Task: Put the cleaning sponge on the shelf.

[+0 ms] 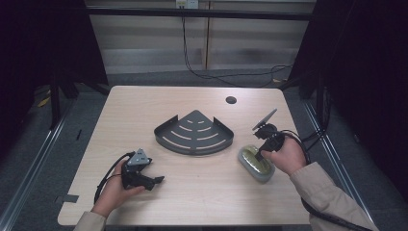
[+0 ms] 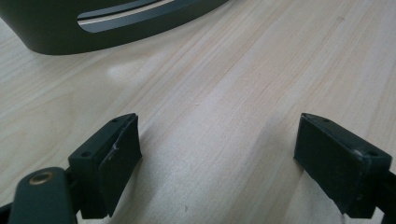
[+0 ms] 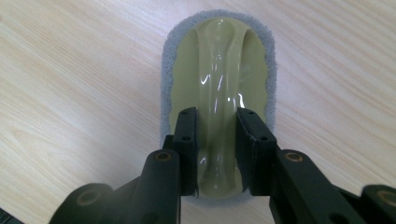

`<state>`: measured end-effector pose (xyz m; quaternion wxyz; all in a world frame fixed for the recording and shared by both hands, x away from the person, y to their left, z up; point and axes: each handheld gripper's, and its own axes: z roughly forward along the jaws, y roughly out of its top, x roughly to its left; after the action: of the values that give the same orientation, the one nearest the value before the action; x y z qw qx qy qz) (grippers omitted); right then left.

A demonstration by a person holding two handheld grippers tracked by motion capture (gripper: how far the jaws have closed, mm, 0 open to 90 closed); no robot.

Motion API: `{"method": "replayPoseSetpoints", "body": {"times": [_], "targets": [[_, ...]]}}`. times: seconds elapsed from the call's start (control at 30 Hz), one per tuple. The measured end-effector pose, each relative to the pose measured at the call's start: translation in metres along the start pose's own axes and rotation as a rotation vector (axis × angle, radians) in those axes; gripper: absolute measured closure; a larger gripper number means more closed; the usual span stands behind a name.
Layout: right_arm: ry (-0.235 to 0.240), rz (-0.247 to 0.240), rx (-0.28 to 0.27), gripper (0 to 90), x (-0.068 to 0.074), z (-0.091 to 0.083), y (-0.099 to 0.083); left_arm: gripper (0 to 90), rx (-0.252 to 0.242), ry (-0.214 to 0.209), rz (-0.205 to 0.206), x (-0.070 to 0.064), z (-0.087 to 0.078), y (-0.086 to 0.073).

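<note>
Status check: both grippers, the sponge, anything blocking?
Right gripper shut on sponge handle. Left gripper open, over bare table. Corner rack apart from sponge, nothing blocking.

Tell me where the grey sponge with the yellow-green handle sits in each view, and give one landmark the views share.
High view: the sponge lies at the table's right front, under the right gripper.
Left gripper view: the sponge is not in this picture; the dark corner shelf crosses the top.
Right gripper view: the sponge is central, its handle ridge between the jaws.
Shared landmark: the pale wood-grain table in all three.
</note>
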<state>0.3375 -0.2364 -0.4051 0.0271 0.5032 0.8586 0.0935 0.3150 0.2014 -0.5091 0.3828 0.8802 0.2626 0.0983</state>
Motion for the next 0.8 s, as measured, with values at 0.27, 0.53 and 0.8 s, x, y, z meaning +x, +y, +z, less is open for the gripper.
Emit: {"method": "replayPoseSetpoints", "body": {"times": [0.27, 0.53, 0.8], "targets": [[0.012, -0.009, -0.019, 71.3, 0.002, -0.017, 0.007, 13.9, 0.001, 0.000, 0.001, 0.000, 0.000, 0.000], [0.036, -0.021, -0.030, 71.3, 0.003, -0.034, 0.021, 13.9, 0.004, -0.001, 0.002, 0.000, 0.000, 0.000], [0.036, -0.027, -0.055, 71.3, 0.008, -0.049, 0.037, 13.8, 0.004, -0.001, 0.001, 0.000, 0.000, 0.000]]}}
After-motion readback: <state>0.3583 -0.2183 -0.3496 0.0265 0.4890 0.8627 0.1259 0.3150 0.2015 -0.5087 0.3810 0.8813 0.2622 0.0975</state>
